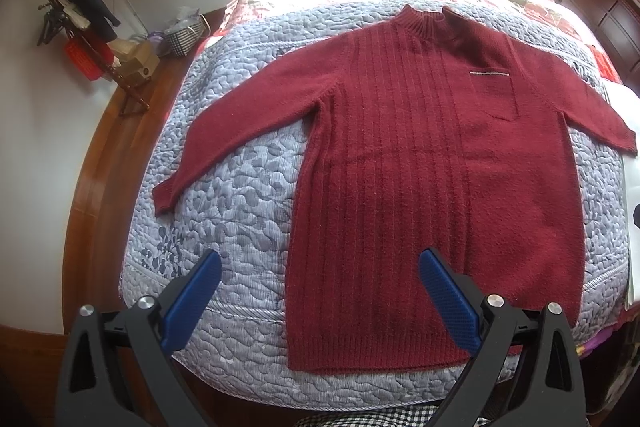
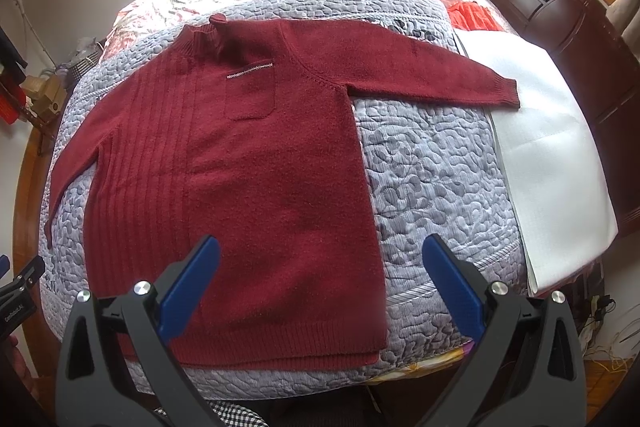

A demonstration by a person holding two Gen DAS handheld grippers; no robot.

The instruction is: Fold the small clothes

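Sweater: dark red knitted sweater (image 1: 432, 163) with a ribbed panel, a high collar and a chest pocket (image 1: 494, 95) lies face up and flat on a grey-blue quilted bedspread (image 1: 240, 187), hem toward the near edge of the bed, both sleeves spread outward.
Left sleeve: angled down and out across the quilt, cuff (image 1: 164, 197) near the bed's edge.
Right sleeve: stretched toward a white sheet of material (image 2: 548, 163) beside the headboard, cuff (image 2: 506, 93) at that sheet's border.
Left tool: left tool (image 1: 320, 291) hangs above the hem's left corner, blue-padded jaws wide apart, gripping nothing.
Right tool: right tool (image 2: 320, 287) hangs above the hem's right side, jaws equally wide, nothing between them.
Step in hand: judged as the very start; the garment is laid out and no fold shows.
Next move: likely calls for each tool to descend on a sleeve or side edge, pinch the thick knit fully, and carry it inward over the body.
Risk: soft quilt beneath could be caught along with the knit.
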